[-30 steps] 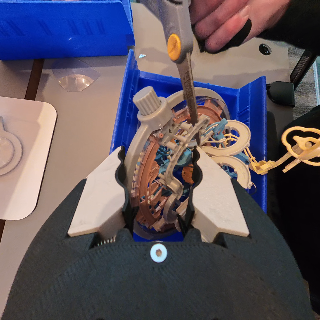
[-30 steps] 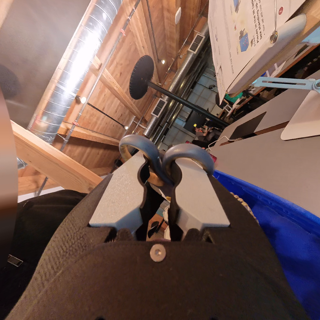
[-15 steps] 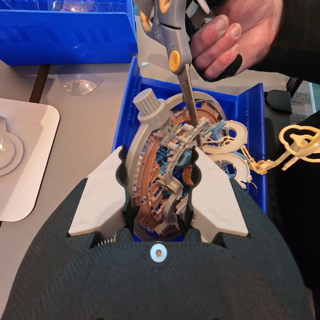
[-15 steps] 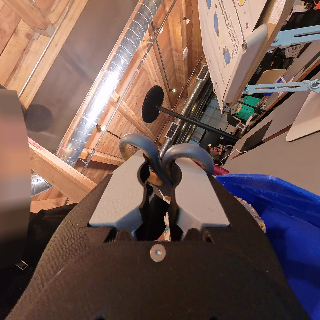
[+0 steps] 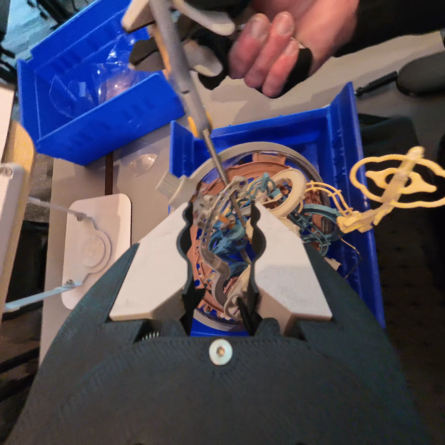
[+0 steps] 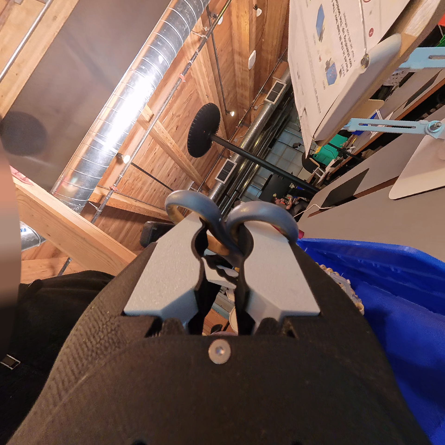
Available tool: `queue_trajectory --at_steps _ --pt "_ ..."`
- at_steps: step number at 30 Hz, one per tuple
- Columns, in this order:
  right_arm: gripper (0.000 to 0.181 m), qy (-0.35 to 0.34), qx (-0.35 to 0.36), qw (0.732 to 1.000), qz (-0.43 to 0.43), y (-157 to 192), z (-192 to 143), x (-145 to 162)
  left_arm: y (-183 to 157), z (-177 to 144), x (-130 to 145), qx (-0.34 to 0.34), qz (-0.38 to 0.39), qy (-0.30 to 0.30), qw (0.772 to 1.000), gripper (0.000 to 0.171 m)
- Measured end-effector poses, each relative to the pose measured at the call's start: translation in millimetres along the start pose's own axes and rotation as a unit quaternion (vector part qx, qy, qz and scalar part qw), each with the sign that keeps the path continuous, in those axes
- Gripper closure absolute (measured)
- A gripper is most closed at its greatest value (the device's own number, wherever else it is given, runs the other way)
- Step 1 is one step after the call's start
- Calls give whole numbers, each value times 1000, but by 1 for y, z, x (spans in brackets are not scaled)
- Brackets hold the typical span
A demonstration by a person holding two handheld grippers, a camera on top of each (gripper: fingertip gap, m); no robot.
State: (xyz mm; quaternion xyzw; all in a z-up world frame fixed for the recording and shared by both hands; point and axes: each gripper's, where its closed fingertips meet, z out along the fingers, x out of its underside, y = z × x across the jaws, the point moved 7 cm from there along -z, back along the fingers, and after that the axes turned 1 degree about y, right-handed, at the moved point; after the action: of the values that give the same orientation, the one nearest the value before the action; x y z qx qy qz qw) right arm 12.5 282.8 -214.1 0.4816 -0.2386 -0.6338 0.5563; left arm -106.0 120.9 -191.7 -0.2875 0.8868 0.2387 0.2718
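My left gripper [image 5: 221, 207] is shut on a tangled bundle of plastic sprue parts [image 5: 216, 243], grey, brown, blue and cream, and holds it over a blue bin [image 5: 342, 134]. A grey ring with a ribbed knob [image 5: 168, 190] rims the bundle. A cream part [image 5: 395, 185] hangs out past the bin's right wall. My right gripper [image 6: 225, 224] is shut on the grey loop handles of a pair of scissors [image 6: 262, 214] and points at the ceiling. In the left wrist view the scissors [image 5: 190, 96] come down from above with the blade tip in the bundle, between my left fingers.
A person's hand [image 5: 277, 48] is at the top, behind the scissors. A second blue bin [image 5: 96, 125] with clear plastic shells stands at the back left. A white plate on metal arms [image 5: 96, 240] lies at the left. A blue bin wall [image 6: 385, 289] is at the right in the right wrist view. My hands' fingertips stand some 12 cm from each other.
The left view has risen and tilted, so the far bin's inside shows. The scissors now lean left, the blade tip still in the bundle. Both grips are unchanged.
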Motion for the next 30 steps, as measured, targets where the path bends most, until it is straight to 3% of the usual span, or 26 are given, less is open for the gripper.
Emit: queue_trajectory --at_steps 3,12,19,25,30 --pt "163 19 -1 1000 -11 8 4 3 -7 8 0 16 26 43 999 135" --pt "163 105 16 987 -117 40 26 11 -19 3 2 32 -29 1 999 122" --pt "163 189 46 951 -240 73 50 29 -21 7 5 -47 21 6 999 142" --pt "163 225 62 923 -307 90 59 45 -29 4 7 -91 34 -4 995 144" --pt "163 263 76 880 -388 105 69 67 -29 2 8 -96 25 -15 995 151"
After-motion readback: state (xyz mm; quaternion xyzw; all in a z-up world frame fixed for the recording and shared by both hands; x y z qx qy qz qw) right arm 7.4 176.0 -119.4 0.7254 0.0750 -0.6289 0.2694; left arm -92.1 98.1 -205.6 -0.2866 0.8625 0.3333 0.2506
